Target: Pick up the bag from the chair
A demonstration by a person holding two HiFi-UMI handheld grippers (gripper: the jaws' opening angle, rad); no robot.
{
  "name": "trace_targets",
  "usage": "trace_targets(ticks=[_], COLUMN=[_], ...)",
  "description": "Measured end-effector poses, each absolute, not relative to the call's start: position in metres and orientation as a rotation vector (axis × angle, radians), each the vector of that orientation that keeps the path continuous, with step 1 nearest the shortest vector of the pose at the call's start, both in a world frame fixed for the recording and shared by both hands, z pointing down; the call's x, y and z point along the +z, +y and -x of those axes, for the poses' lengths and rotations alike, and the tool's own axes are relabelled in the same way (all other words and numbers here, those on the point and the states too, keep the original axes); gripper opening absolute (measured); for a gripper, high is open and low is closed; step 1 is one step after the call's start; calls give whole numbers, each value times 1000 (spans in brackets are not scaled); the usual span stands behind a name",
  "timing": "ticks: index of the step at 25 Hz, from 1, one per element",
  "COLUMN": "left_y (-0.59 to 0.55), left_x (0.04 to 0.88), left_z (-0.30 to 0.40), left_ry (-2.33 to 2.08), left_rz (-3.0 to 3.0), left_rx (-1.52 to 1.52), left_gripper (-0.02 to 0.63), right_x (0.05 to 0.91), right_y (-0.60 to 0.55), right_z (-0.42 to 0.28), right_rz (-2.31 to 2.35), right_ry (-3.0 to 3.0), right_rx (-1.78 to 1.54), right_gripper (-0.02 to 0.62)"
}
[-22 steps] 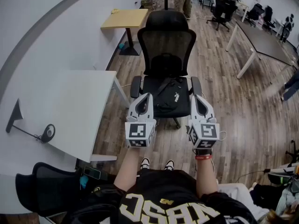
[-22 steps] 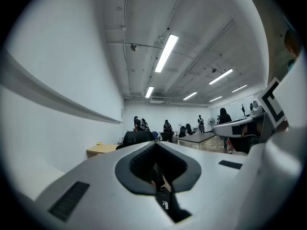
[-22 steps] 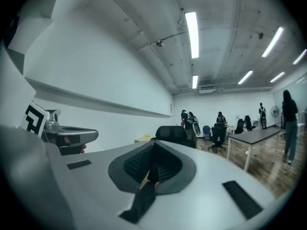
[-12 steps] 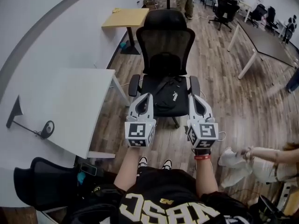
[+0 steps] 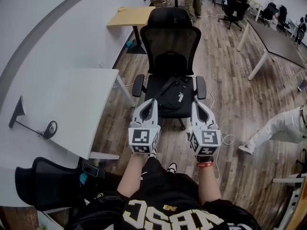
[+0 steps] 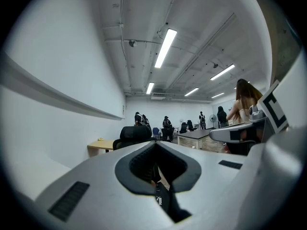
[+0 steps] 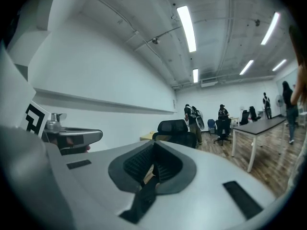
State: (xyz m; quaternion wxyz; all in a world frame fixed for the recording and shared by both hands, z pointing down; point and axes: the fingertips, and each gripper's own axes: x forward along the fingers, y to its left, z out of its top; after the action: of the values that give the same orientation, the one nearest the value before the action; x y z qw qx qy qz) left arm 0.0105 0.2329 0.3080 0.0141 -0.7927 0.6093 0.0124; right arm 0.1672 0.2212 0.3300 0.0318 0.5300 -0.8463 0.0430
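A white table (image 5: 62, 104) stands at the left. Beside it, the left gripper (image 5: 148, 105) hangs in front of the black chair (image 5: 170, 37), its fingers pressed together with nothing between them. The black bag (image 5: 173, 96) lies on the chair's seat, just beyond both grippers and touched by neither. The right gripper (image 5: 197, 106) is level with the left, its fingers likewise closed on nothing. Far right, a person's leg (image 5: 276, 131) crosses the wood floor (image 5: 230, 95).

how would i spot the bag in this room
Find the black mesh office chair beside the white table, directly in front of the person. The bag lies on its seat: black, with a strap and a white mark, the only thing on that chair.
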Motion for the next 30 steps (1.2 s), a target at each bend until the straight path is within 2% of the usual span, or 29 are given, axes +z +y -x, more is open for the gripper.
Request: trace_targets(ticks=[15,30], left_y=[183,53], left_x=[326,333], left_z=[3,60], left_ry=[1892,1836], left_rz=[2518,2574], left_rx=[36,43], left_gripper=[14,14], right_x=[343,345], right_y=[174,52], right_z=[-139,-77], right_rz=[-1574,-1564], right_ry=[-2597,-2544], right_rx=[149,109], right_gripper=[23,23])
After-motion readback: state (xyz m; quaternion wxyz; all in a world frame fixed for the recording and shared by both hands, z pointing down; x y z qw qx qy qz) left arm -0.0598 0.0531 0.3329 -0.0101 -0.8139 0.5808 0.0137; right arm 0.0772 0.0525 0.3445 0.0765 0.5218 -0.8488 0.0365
